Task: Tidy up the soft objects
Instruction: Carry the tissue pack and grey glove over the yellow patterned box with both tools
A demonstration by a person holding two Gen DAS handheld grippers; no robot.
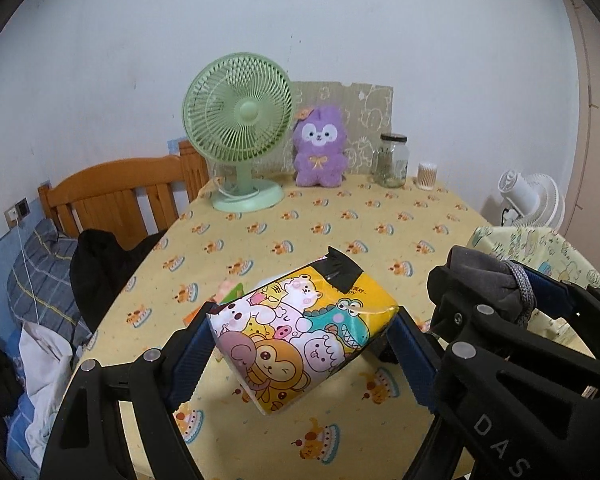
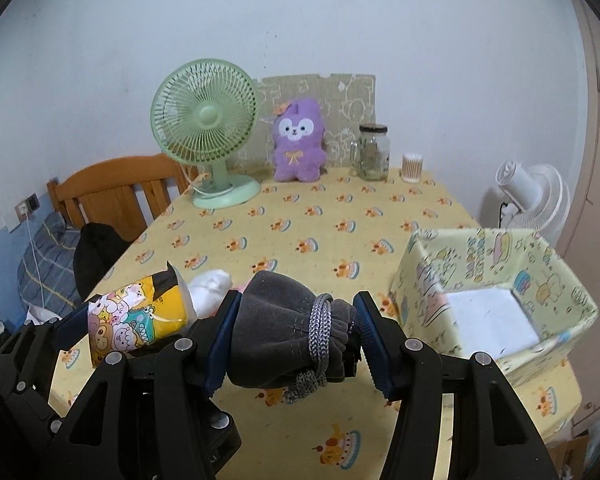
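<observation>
My left gripper is shut on a cartoon-printed tissue pack and holds it above the yellow tablecloth. The pack also shows in the right wrist view. My right gripper is shut on a grey drawstring pouch tied with a grey cord, held above the table. The pouch shows at the right of the left wrist view. A patterned fabric box stands open to the right, white inside. A white soft item lies on the table behind the grippers. A purple plush sits at the back.
A green desk fan, a glass jar and a cotton-swab tub stand along the table's back edge. A wooden chair and bedding are left of the table. A white fan stands at the right.
</observation>
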